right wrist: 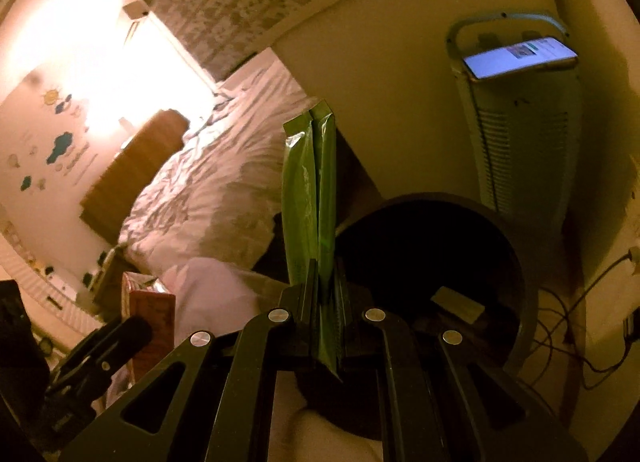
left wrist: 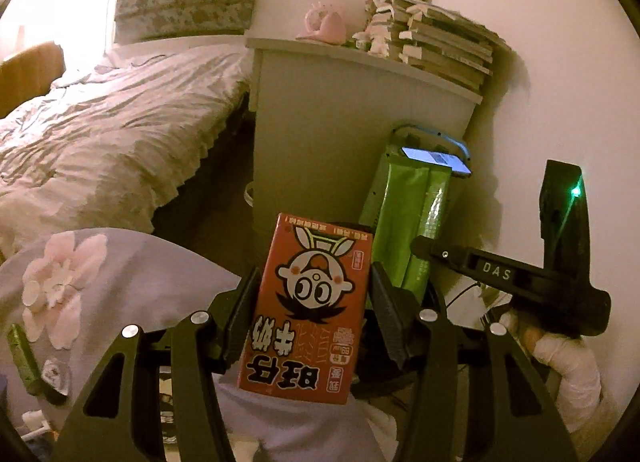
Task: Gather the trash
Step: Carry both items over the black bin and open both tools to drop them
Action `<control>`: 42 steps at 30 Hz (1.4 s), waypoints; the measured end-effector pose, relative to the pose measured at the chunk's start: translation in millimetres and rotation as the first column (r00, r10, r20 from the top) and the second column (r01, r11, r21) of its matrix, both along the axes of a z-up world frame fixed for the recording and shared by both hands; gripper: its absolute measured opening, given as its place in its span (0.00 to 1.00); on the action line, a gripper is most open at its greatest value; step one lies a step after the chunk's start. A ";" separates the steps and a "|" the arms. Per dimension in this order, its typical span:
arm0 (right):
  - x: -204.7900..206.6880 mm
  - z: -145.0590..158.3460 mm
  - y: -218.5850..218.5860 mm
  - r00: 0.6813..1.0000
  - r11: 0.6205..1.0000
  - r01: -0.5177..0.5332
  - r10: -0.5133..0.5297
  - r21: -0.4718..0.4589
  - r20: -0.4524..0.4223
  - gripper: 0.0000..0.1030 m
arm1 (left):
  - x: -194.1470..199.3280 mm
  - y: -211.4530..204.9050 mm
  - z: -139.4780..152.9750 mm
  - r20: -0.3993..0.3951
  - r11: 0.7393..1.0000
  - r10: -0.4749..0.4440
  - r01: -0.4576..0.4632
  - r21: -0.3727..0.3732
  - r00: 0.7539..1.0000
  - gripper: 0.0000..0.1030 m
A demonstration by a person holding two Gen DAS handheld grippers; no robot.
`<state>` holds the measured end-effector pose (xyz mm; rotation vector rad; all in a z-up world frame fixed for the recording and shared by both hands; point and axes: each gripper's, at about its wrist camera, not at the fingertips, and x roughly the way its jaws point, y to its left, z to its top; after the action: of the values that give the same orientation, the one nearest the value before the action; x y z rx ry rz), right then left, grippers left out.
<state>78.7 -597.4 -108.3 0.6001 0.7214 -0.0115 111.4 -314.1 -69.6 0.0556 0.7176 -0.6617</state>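
My left gripper [left wrist: 314, 282] is shut on a red milk carton [left wrist: 308, 310] with a cartoon face, held upright in the air. My right gripper [right wrist: 325, 278] is shut on green foil sachets [right wrist: 310, 190], held upright just left of a dark round trash bin [right wrist: 516, 246] with a pale scrap inside. In the left wrist view the sachets [left wrist: 416, 214] and the right gripper body [left wrist: 520, 274] show to the right of the carton. In the right wrist view the carton [right wrist: 150, 314] shows at lower left.
A bed with a rumpled white cover [left wrist: 104, 126] lies at left. A white nightstand [left wrist: 340, 110] holds stacked books [left wrist: 444, 46]. A heater with a lit phone on top [right wrist: 520, 58] stands by the wall. Cables [right wrist: 568, 334] run on the floor. A flowered cushion [left wrist: 80, 282] and another green sachet [left wrist: 24, 358] lie at lower left.
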 end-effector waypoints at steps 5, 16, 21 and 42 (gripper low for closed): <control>0.2 -10.0 -5.9 1.000 1.000 0.015 -0.015 -0.001 -0.026 0.08 | 3.1 -12.0 -6.9 -0.015 1.000 -0.014 0.015 0.008 1.000 0.53; 0.6 -25.7 -14.7 0.998 0.999 0.035 -0.035 0.009 -0.057 0.08 | 8.4 -28.8 -15.7 -0.041 0.999 -0.042 0.043 0.023 0.998 0.53; -1.5 -29.7 -20.3 0.996 0.998 0.052 -0.051 0.020 -0.071 0.08 | 8.9 -39.5 -16.6 -0.048 0.998 -0.057 0.059 0.031 0.997 0.53; -11.2 -18.6 -20.8 0.995 0.994 0.090 -0.087 0.062 -0.050 0.59 | -20.0 -32.3 18.2 0.075 0.998 -0.044 0.040 0.050 0.996 0.86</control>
<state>67.5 -618.2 -127.0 0.6946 0.7425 -0.0848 91.4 -346.4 -51.4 0.1399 0.6609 -0.6789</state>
